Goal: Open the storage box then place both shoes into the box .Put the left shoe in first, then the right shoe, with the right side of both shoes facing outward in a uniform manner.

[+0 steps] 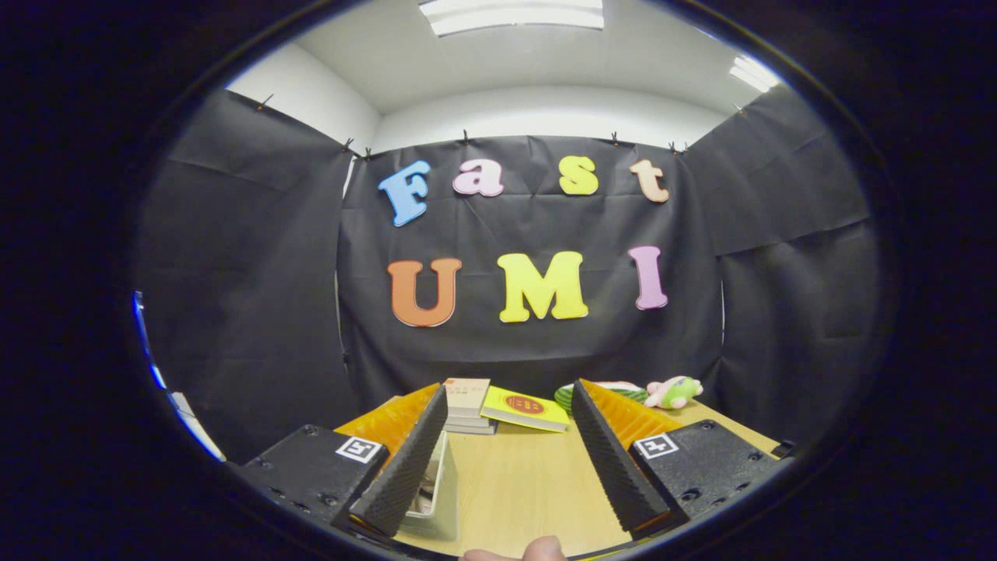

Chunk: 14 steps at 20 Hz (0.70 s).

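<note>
- Storage box: a pale, off-white rigid-looking container point(438, 487) is sitting on the light wood-grain desk point(530, 483), at the desk's near edge, just inside the gripper's left finger; only one flat wall and a slice of its inside are showing, so I cannot tell whether it is open or lidded, and something dark is lying inside that is too hidden to name.
- Shoes: I am seeing none that I can make out, so how far the packing has got is not settled here.
- Gripper point(510, 456): its two ridged, wedge-shaped fingers are standing wide apart with bare desk between them, gripping nothing; it is being held low and level over the near edge, likely to keep the box within reach.
- Fingertip of a person point(537, 550) is peeking up at the near edge, between the fingers, probably part of the hand carrying the tool.
- Beyond the fingers, at the desk's far edge, a small stack of pale and grey flat books point(467, 405) is resting beside a thin yellow glossy booklet with a red oval mark point(523, 409).
- Toward the far right corner, a soft pink-and-green plush toy point(674, 392) is lying next to a green striped round thing point(566, 396), partly hidden by the right finger.
</note>
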Motion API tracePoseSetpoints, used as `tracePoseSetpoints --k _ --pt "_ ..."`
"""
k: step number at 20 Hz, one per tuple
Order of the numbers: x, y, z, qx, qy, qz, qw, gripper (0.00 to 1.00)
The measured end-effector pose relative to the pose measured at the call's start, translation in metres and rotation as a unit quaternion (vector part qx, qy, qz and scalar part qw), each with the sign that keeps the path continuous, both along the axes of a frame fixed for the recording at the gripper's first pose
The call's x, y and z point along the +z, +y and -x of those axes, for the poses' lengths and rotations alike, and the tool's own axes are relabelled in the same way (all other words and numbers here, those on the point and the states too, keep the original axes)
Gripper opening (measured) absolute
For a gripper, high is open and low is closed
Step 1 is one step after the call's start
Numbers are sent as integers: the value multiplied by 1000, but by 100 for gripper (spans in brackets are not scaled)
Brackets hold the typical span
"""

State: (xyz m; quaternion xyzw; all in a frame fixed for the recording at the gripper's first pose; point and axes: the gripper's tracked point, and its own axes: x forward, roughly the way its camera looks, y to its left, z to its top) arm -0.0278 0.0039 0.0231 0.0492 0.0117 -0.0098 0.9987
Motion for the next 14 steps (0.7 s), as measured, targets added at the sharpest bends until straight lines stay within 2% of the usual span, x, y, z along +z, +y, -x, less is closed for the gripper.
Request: tracePoseSetpoints --k 14 --pt "-4 1 -2 -5 -1 0 1000 100"
